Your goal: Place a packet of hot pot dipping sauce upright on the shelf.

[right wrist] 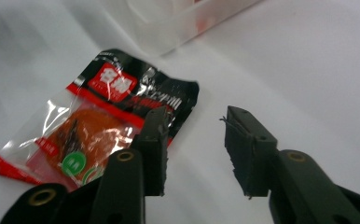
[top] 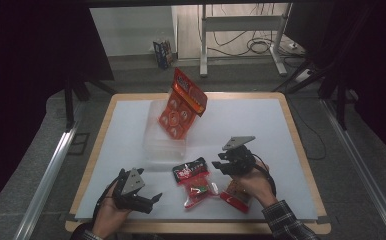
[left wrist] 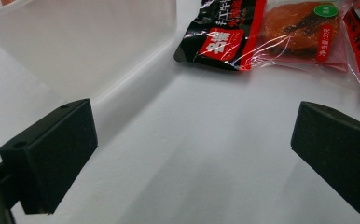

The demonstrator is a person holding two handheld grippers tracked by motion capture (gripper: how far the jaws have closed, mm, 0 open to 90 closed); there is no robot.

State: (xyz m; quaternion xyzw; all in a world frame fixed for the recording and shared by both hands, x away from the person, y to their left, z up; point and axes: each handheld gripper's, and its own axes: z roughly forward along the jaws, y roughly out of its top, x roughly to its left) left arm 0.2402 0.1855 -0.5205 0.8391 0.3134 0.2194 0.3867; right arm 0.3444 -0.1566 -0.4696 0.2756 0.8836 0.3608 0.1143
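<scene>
Left gripper (top: 153, 197) jaws apart; clear bin (top: 165, 145) holds orange packet (top: 181, 104).

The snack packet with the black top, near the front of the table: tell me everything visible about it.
The snack packet is a flat plastic pouch with a black header bearing a red label with white characters, red edges and a clear window showing orange-red food and a small green round sticker. It lies flat and crinkled on the white table, just in front of the clear plastic container. Neither open gripper touches it; another packet lies to its right.
</scene>
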